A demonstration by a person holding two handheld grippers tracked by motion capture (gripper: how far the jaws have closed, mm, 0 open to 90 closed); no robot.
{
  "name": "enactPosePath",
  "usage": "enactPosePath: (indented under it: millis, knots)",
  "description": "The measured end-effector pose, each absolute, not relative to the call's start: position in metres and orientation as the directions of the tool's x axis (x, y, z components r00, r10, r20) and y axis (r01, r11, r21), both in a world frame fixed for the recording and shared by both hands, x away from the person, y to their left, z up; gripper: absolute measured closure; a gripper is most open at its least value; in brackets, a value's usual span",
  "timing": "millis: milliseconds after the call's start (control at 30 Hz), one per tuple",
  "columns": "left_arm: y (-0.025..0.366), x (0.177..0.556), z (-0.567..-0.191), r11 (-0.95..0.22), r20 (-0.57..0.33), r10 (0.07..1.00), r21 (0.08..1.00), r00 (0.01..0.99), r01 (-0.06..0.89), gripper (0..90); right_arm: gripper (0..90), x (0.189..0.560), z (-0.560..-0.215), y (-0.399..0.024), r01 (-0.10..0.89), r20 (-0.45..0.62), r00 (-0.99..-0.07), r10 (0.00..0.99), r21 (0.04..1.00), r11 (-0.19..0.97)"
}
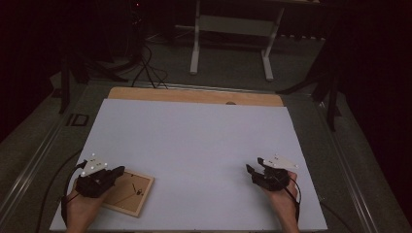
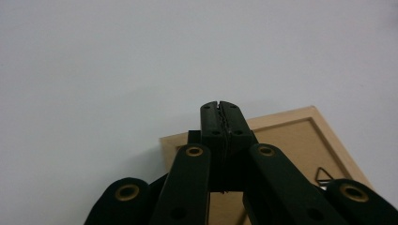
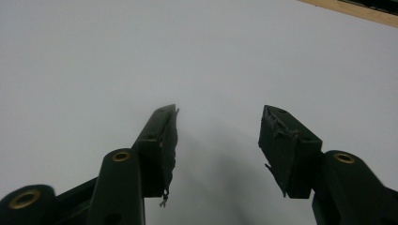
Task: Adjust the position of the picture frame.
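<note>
Left gripper (image 1: pixel 115 171) rests low over the frame (image 1: pixel 130 191), fingers (image 2: pixel 219 117) pressed together above its near corner. Right gripper (image 1: pixel 253 167) fingers (image 3: pixel 159 136) stand apart over bare white bench (image 1: pixel 194 141), well apart from the frame.

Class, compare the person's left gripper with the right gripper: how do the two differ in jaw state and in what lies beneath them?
The left gripper has its jaws pressed together, while the right gripper holds its jaws wide apart. The left gripper sits over a wooden picture frame lying back-side up, while the right gripper sits over the bare white sheet. Neither is holding anything. Both are black, hand-held, and near the table's front edge.
</note>
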State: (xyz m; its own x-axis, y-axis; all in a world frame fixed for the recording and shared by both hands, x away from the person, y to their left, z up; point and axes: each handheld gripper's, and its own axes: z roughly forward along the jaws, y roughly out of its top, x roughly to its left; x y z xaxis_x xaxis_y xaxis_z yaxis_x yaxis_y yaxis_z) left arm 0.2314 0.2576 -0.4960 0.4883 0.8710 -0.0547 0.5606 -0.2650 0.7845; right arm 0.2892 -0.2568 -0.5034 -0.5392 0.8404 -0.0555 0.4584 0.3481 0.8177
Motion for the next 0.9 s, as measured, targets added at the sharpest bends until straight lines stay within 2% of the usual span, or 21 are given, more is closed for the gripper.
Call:
enactPosePath:
  millis: [900]
  knots:
    - [0.231, 0.234, -0.503, -0.351, -0.037, 0.824, 0.750, 0.565, 0.560, 89.6, 45.8, 0.290, -0.504, -0.257, 0.456, -0.057, -0.542, 0.838, 0.819, 0.350]
